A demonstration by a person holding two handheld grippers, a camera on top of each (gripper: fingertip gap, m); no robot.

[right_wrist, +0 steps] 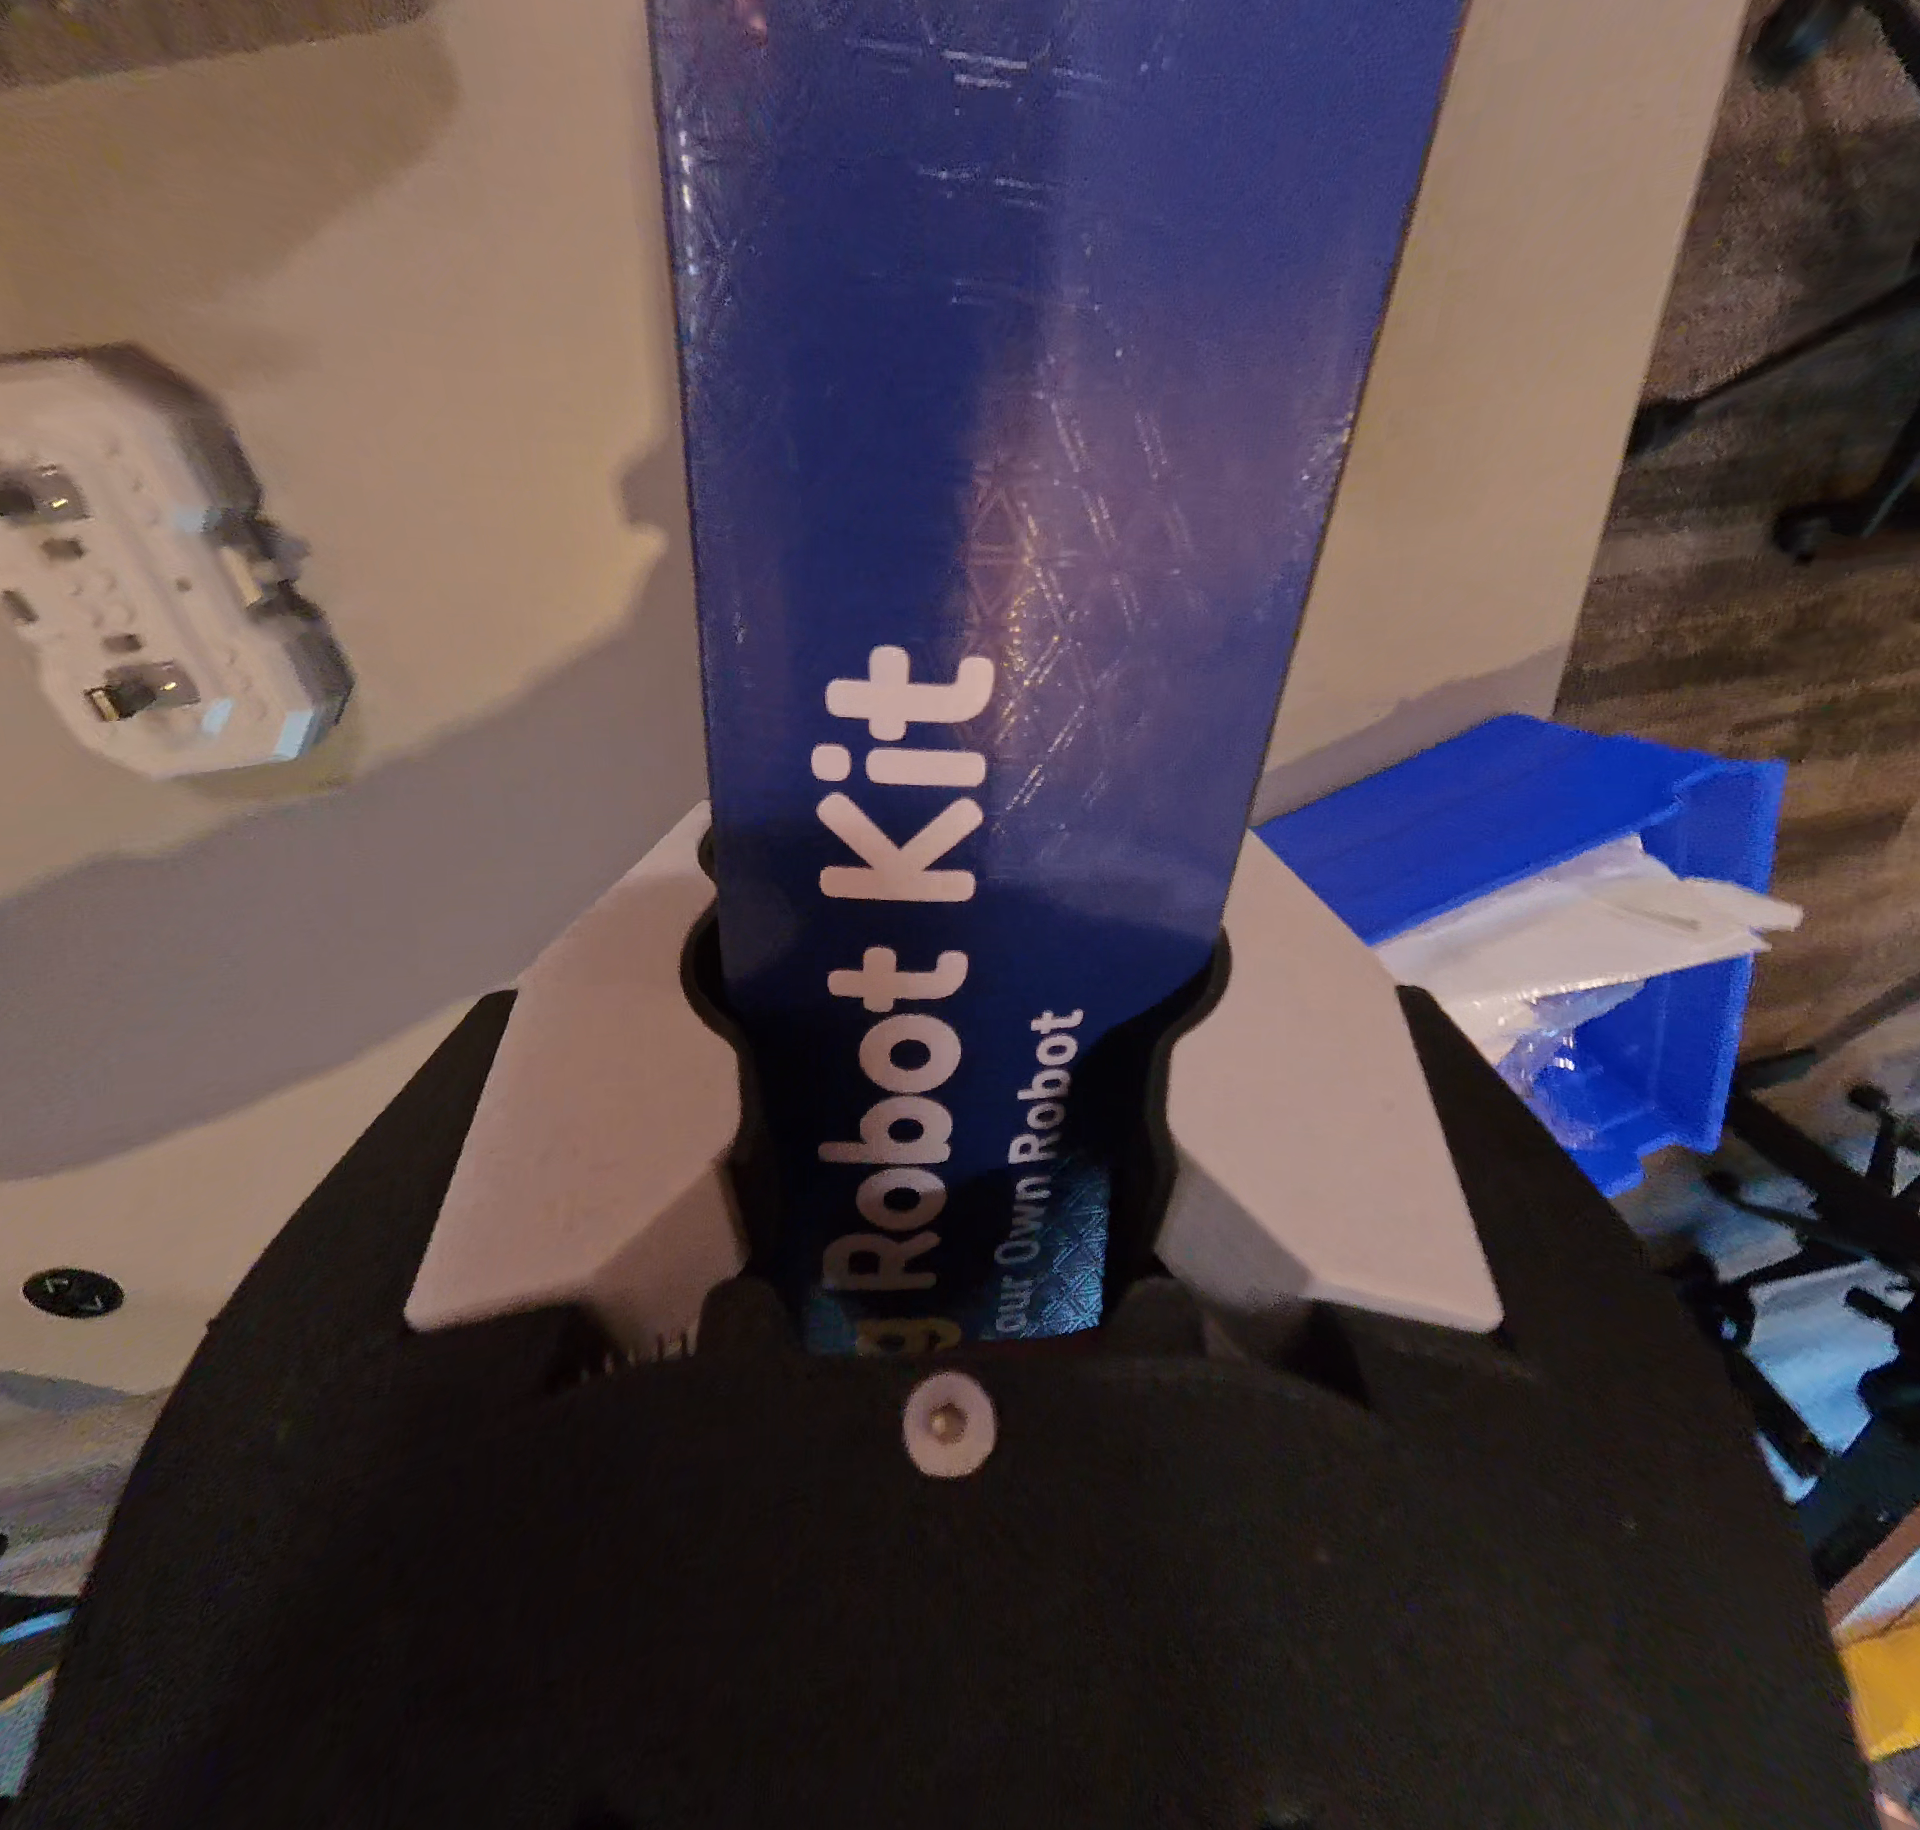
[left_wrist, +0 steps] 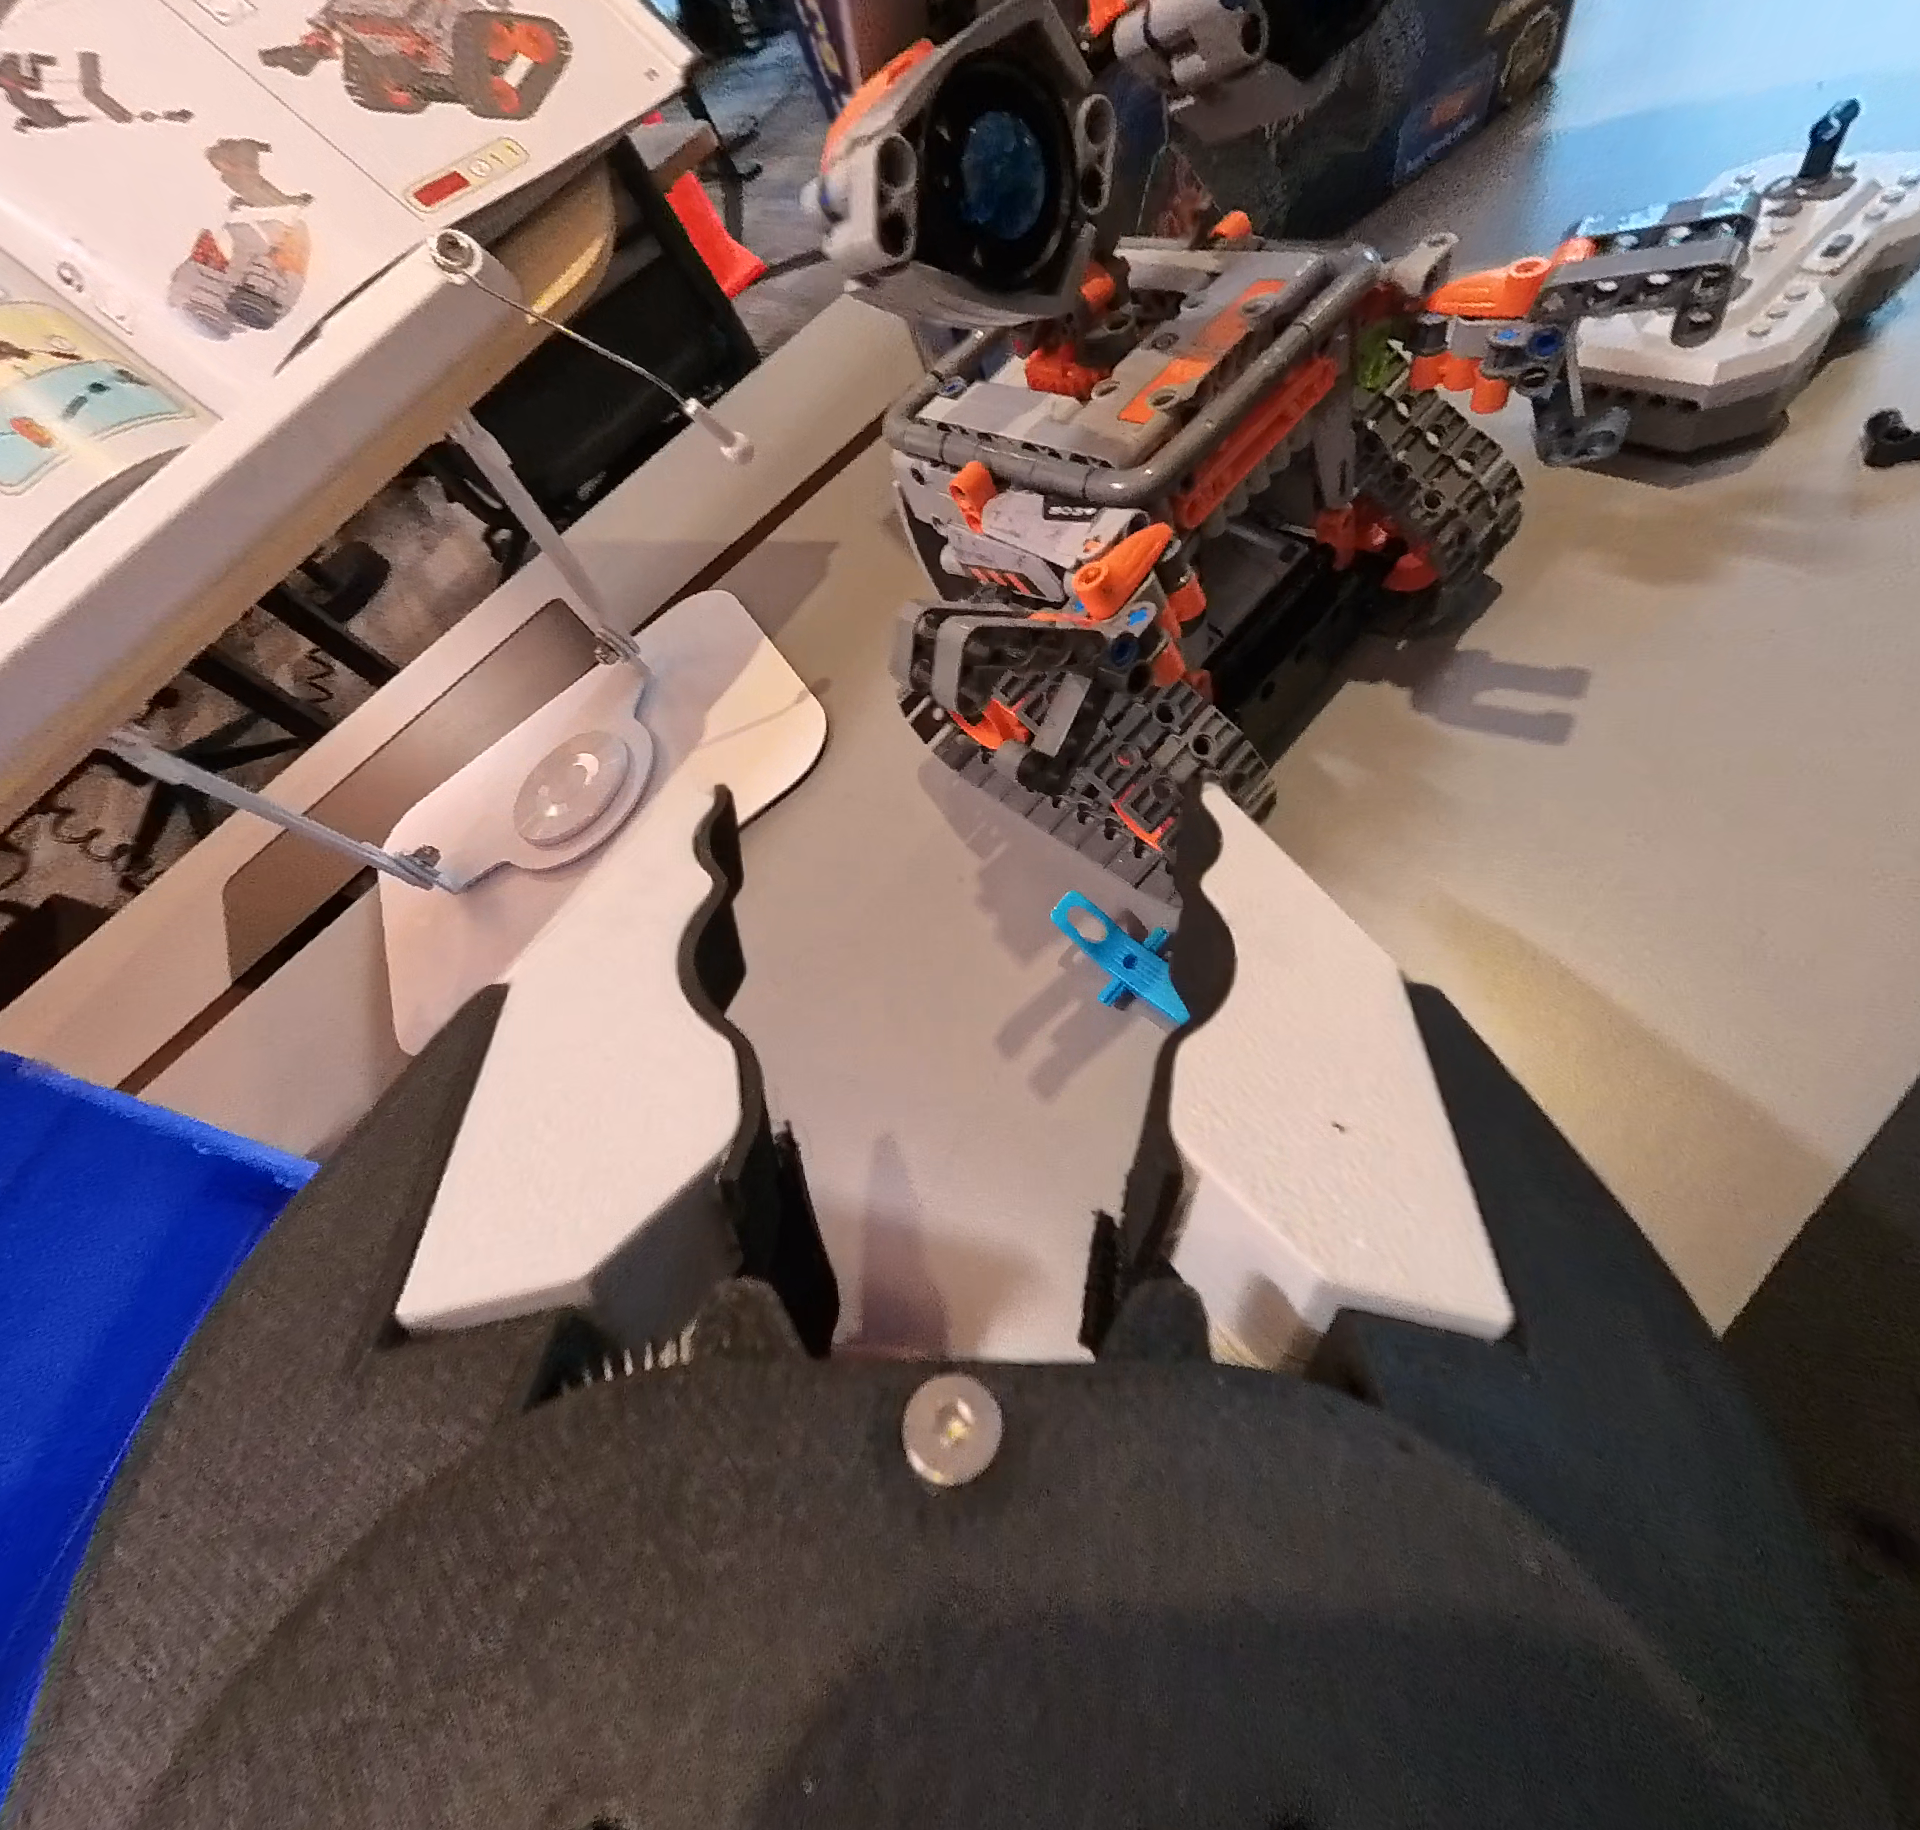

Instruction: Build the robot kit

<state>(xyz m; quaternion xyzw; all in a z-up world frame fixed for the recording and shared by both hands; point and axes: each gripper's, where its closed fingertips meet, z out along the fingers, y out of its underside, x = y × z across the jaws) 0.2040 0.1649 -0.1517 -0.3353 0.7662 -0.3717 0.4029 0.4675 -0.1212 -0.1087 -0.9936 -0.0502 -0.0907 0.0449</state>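
Blue cardboard box [right_wrist: 1018,492] stands clamped between the white fingers [right_wrist: 582,1084] of the right tool [right_wrist: 966,959], its long side running forward over the tabletop [right_wrist: 499,346]. Left tool [left_wrist: 961,907] is spread wide, holding nothing; a small blue pin [left_wrist: 1117,954] lies by its right fingertip, just before the tracked toy robot [left_wrist: 1164,533].

Glossy blue cardboard box [right_wrist: 1039,430], matt plastic brick robot [left_wrist: 1143,492], shiny metal stand [left_wrist: 582,783], smooth matt table [left_wrist: 1558,845]
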